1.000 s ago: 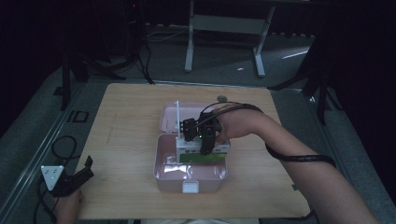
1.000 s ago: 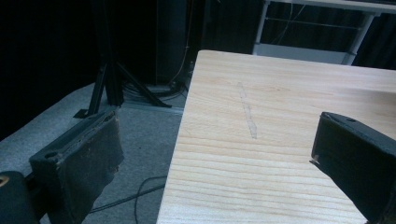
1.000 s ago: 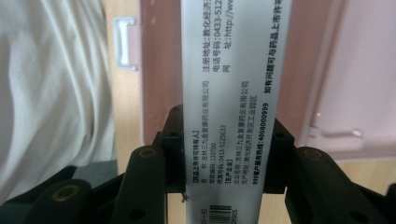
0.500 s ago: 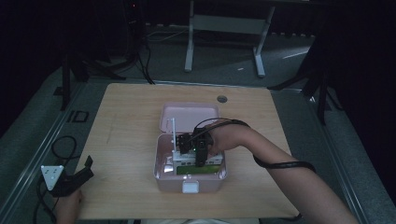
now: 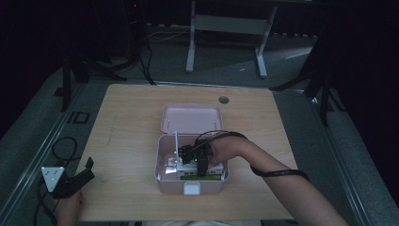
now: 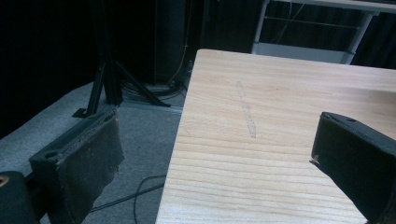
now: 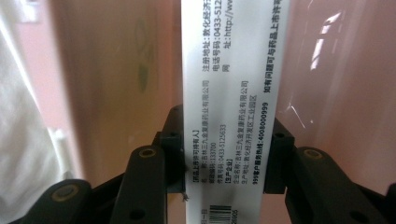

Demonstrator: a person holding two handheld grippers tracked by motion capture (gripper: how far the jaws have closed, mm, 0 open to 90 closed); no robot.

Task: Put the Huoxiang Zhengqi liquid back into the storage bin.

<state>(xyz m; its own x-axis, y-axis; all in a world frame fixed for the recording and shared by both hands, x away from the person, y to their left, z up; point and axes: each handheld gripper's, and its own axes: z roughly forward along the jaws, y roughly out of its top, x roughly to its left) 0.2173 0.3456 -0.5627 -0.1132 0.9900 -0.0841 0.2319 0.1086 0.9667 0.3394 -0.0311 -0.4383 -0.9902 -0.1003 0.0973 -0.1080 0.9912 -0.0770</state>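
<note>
An open pink box (image 5: 162,181) stands mid-table, its lid (image 5: 190,117) laid back behind it. My right gripper (image 5: 196,161) reaches down into the box, shut on a white carton (image 5: 202,176) with a green stripe that lies along the box's front. In the right gripper view the jaws of my right gripper (image 7: 224,149) clamp the carton (image 7: 229,84) by its narrow printed side, with the pink box wall (image 7: 116,70) behind. My left gripper (image 5: 70,181) rests off the table's near left corner, open. In the left gripper view my left gripper (image 6: 219,154) holds nothing, above the table's edge (image 6: 280,140).
Other white items (image 5: 171,165) lie in the box's left part, and a thin white stick (image 5: 175,141) stands up from them. A round hole (image 5: 224,100) marks the table's far side. Grey floor, cables and stand legs (image 5: 226,42) surround the table.
My right gripper has come down and toward the near side with the carton, from above the box's rear into the box. The left gripper has stayed put.
</note>
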